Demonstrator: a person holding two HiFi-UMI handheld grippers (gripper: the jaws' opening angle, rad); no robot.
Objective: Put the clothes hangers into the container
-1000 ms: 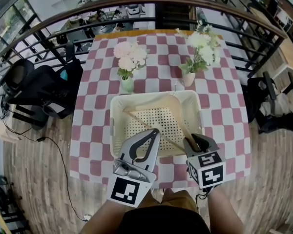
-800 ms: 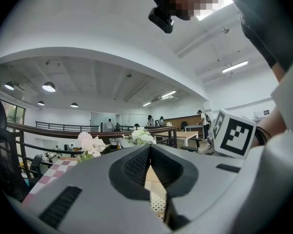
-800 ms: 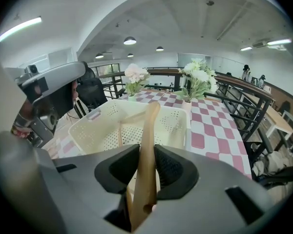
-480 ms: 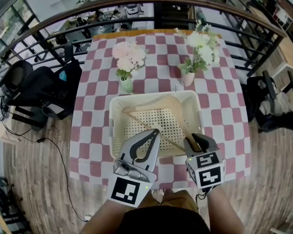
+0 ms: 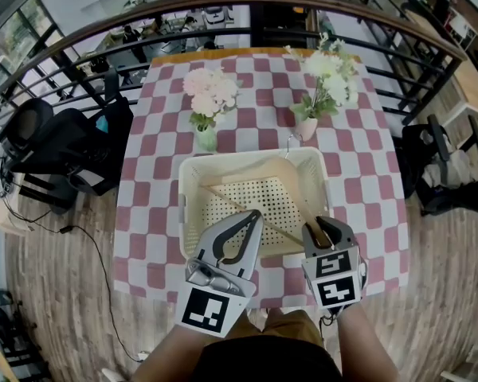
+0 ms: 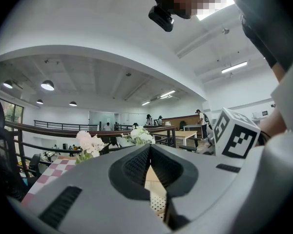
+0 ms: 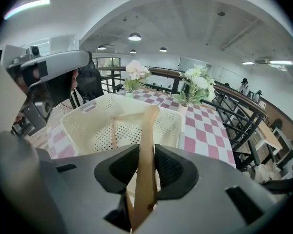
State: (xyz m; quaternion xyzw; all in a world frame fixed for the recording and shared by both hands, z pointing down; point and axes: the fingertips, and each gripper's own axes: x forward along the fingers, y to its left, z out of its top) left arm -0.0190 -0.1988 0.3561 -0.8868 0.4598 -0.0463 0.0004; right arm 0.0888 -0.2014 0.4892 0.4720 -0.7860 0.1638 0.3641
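A cream perforated basket (image 5: 185,205) stands on the checked table (image 5: 151,173). A wooden hanger (image 5: 223,198) lies slanted inside it, its metal hook (image 5: 288,142) sticking over the far rim. My right gripper (image 5: 319,229) tilts down at the basket's near right corner, shut on one arm of the hanger (image 7: 149,126), which runs up between its pads (image 7: 159,167). My left gripper (image 5: 255,213) is held level over the basket's near edge, shut and empty; its tips meet in the left gripper view (image 6: 149,150).
Two vases stand behind the basket: pink flowers (image 5: 209,94) and white flowers (image 5: 327,78). A dark railing (image 5: 247,6) curves round the table's far side. A chair with a black bag (image 5: 56,142) stands at the left, another bag (image 5: 430,161) on the floor at the right.
My right gripper has rolled slightly, its marker cube turning a little. The hanger, the basket and my left gripper have kept their places.
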